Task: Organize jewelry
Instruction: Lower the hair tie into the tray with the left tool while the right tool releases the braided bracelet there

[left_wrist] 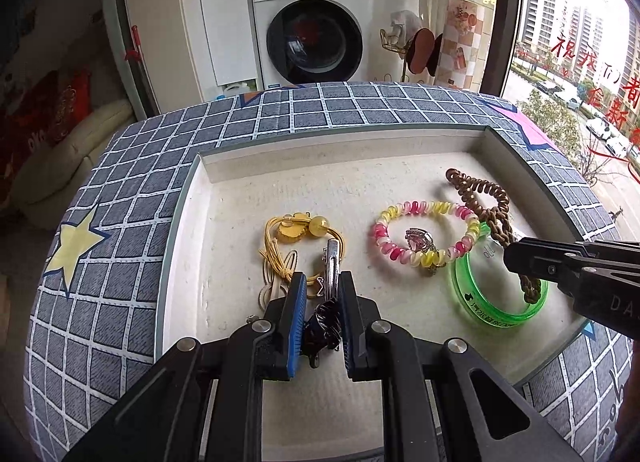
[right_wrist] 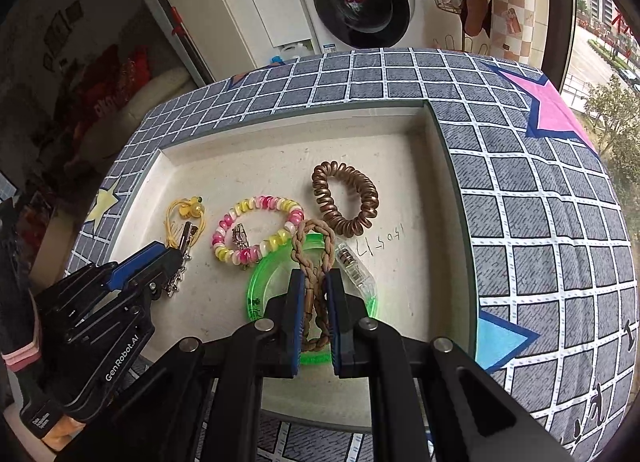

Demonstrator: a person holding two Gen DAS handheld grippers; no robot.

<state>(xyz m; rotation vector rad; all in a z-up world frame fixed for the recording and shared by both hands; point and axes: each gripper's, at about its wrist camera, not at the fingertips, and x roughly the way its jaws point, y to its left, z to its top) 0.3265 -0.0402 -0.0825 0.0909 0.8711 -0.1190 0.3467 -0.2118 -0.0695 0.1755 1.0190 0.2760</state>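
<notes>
A shallow white tray (left_wrist: 200,166) (right_wrist: 160,154) holds the jewelry. My left gripper (left_wrist: 322,286) (right_wrist: 178,256) is shut on a silver hair clip with a dark bow (left_wrist: 326,322), low over the tray beside a yellow beaded hair tie (left_wrist: 296,230) (right_wrist: 184,210). My right gripper (right_wrist: 315,282) (left_wrist: 510,258) is shut on a brown braided band (right_wrist: 316,238) (left_wrist: 500,222), which hangs over a green bangle (right_wrist: 268,274) (left_wrist: 480,302). A pink and yellow spiral bracelet (left_wrist: 424,258) (right_wrist: 256,230) circles a ring (left_wrist: 418,240). Behind lies a brown spiral tie (right_wrist: 344,198).
A clear clip (right_wrist: 356,266) lies right of the bangle. The tray sits on a blue-grey checked cloth with stars (left_wrist: 120,222) (right_wrist: 540,222). A washing machine (left_wrist: 312,34) stands beyond the table, and a window (left_wrist: 580,62) is on the right.
</notes>
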